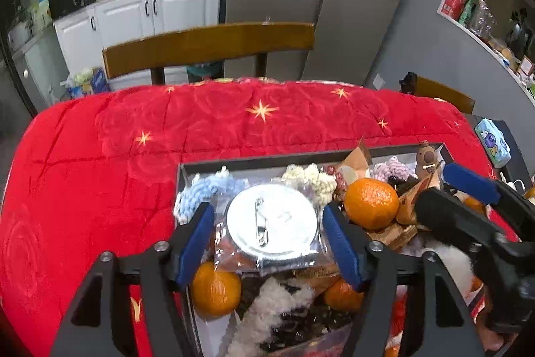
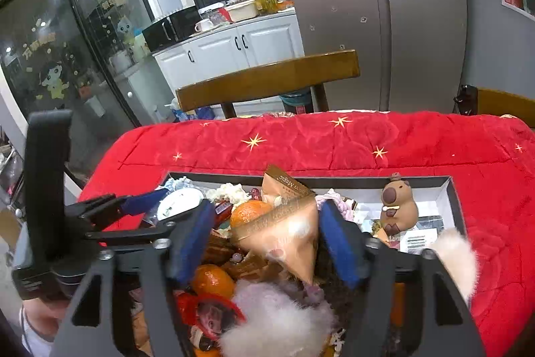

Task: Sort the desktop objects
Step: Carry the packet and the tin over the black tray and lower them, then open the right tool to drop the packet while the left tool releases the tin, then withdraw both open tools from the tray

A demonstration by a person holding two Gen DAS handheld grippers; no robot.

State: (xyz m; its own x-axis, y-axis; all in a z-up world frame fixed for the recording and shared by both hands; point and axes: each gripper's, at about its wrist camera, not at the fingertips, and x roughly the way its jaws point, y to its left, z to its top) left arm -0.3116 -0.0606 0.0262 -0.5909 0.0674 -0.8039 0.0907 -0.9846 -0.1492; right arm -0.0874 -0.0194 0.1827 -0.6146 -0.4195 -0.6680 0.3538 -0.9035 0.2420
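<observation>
A black-rimmed box (image 1: 234, 162) on the red quilt holds mixed items. In the left wrist view my left gripper (image 1: 269, 240) is open, its blue pads on either side of a round silver pin badge in a clear bag (image 1: 271, 219). Oranges (image 1: 371, 203) and crocheted yarn pieces (image 1: 207, 189) lie around it. In the right wrist view my right gripper (image 2: 267, 240) is open around a tan triangular packet (image 2: 284, 230) above the box (image 2: 455, 199). A brown capybara figure (image 2: 398, 206) stands at the box's right. The left gripper also shows there (image 2: 147, 199).
The red star-patterned quilt (image 1: 117, 139) covers the table. A wooden chair (image 1: 207, 46) stands behind it, a second chair (image 1: 441, 92) at the right. A blue tissue pack (image 1: 493, 141) lies at the right edge. White fluffy toys (image 2: 277, 313) fill the box's near part.
</observation>
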